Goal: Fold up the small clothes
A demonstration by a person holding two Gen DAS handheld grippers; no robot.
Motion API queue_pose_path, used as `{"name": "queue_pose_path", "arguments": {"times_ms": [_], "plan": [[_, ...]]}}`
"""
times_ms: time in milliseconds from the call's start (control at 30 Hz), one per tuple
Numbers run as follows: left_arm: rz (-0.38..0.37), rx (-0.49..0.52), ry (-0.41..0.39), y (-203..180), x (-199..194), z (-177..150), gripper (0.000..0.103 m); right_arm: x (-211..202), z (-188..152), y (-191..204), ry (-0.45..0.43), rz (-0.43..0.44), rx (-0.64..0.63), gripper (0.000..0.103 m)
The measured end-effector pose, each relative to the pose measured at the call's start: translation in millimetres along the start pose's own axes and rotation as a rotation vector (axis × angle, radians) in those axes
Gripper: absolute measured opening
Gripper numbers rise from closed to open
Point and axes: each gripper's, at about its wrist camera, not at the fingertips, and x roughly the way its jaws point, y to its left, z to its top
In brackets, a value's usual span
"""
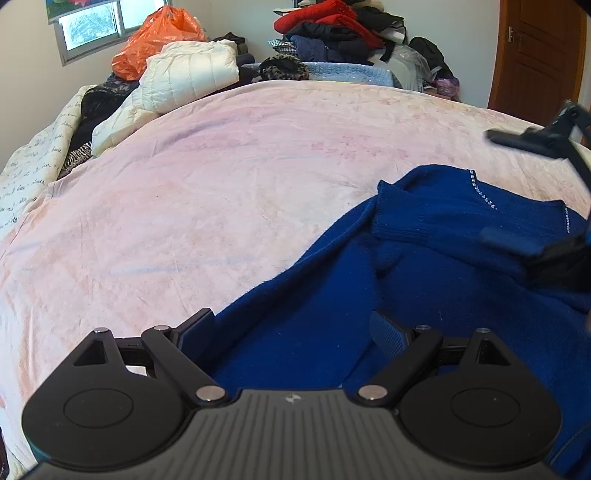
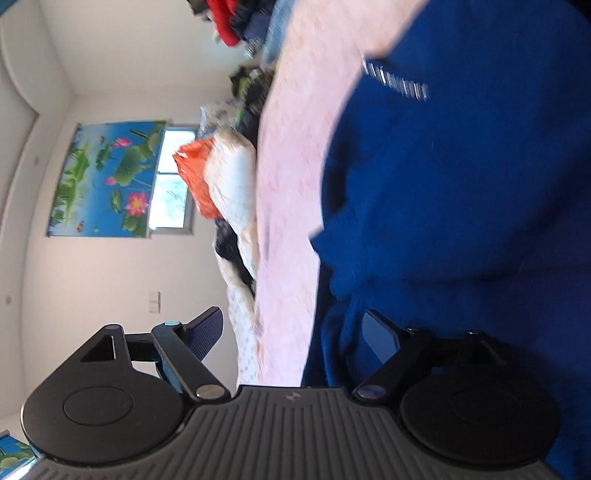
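Observation:
A dark blue knit sweater [image 1: 424, 280] lies on the pink blanket [image 1: 221, 184] at the near right, one sleeve with a ribbed cuff [image 1: 402, 218] folded across its body; a line of rhinestones [image 1: 480, 195] marks the neckline. My left gripper [image 1: 291, 325] stands open just above the sweater's near left edge, its pads apart from the cloth. My right gripper [image 1: 511, 188] comes in from the right edge, turned on its side, open over the neckline area. In the right wrist view the right gripper [image 2: 295, 330] is open, the sweater [image 2: 461, 206] filling the right side, nothing pinched.
A cream puffer jacket [image 1: 192, 74] and an orange plastic bag [image 1: 159, 40] lie at the bed's far left. A heap of red and dark clothes [image 1: 332, 33] sits at the back. A wooden door [image 1: 535, 55] stands at the right, a window [image 1: 92, 26] and lotus poster [image 2: 107, 177] on the wall.

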Motion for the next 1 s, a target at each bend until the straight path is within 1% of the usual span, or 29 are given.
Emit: {"name": "queue_pose_path", "arguments": {"times_ms": [67, 100, 133, 167, 200, 267, 300, 333, 400, 433, 467, 533, 600, 633, 700, 767, 833, 900, 933, 1000], "plan": [[-0.011, -0.014, 0.002, 2, 1, 2, 0.091, -20, 15, 16, -0.071, -0.037, -0.082, 0.081], [-0.017, -0.019, 0.003, 2, 1, 3, 0.091, -25, 23, 23, -0.088, -0.066, -0.130, 0.081], [-0.025, -0.019, 0.004, 2, 2, 4, 0.091, -25, 30, 29, -0.093, -0.117, -0.193, 0.081], [-0.032, -0.016, 0.003, 2, 1, 5, 0.091, -21, 35, 36, -0.100, -0.199, -0.280, 0.081], [-0.036, -0.010, 0.002, 1, 0, 5, 0.091, -18, 37, 43, -0.107, -0.298, -0.395, 0.081], [-0.032, 0.003, -0.010, 1, -4, 5, 0.091, 0, 27, 60, -0.120, -0.544, -0.732, 0.077], [-0.029, 0.008, -0.016, 2, -6, 6, 0.091, 14, 18, 67, -0.111, -0.668, -0.906, 0.077], [-0.025, 0.009, -0.020, 3, -7, 6, 0.091, 31, 11, 68, -0.083, -0.730, -1.015, 0.077], [-0.020, 0.006, -0.026, 6, -10, 7, 0.091, 51, 5, 72, -0.042, -0.722, -1.100, 0.078], [-0.019, 0.006, -0.025, 8, -11, 8, 0.091, 64, 4, 76, -0.031, -0.708, -1.113, 0.075], [-0.018, 0.005, -0.024, 9, -11, 8, 0.091, 75, 6, 80, -0.027, -0.709, -1.118, 0.075], [-0.011, 0.011, -0.022, 12, -13, 7, 0.091, 100, 11, 81, -0.010, -0.758, -1.136, 0.075], [0.001, 0.022, -0.022, 17, -13, 6, 0.091, 126, 14, 73, 0.053, -0.828, -1.161, 0.075], [0.008, 0.026, -0.023, 19, -11, 5, 0.091, 141, 17, 61, 0.070, -0.850, -1.171, 0.075], [0.034, 0.032, -0.007, 24, -2, 4, 0.091, 156, 16, 61, 0.055, -0.847, -1.176, 0.076], [0.073, 0.015, 0.017, 30, 10, 7, 0.091, 164, 19, 72, 0.025, -0.822, -1.143, 0.077], [0.108, -0.007, 0.021, 37, 18, 11, 0.091, 162, 26, 83, 0.003, -0.772, -1.073, 0.078], [0.132, -0.036, 0.009, 45, 21, 15, 0.091, 148, 31, 92, -0.044, -0.726, -0.998, 0.080], [0.144, -0.039, 0.002, 48, 22, 16, 0.091, 139, 30, 97, -0.070, -0.693, -0.984, 0.080], [0.179, -0.050, 0.006, 53, 24, 17, 0.091, 124, 24, 105, -0.080, -0.654, -0.983, 0.083]]}}
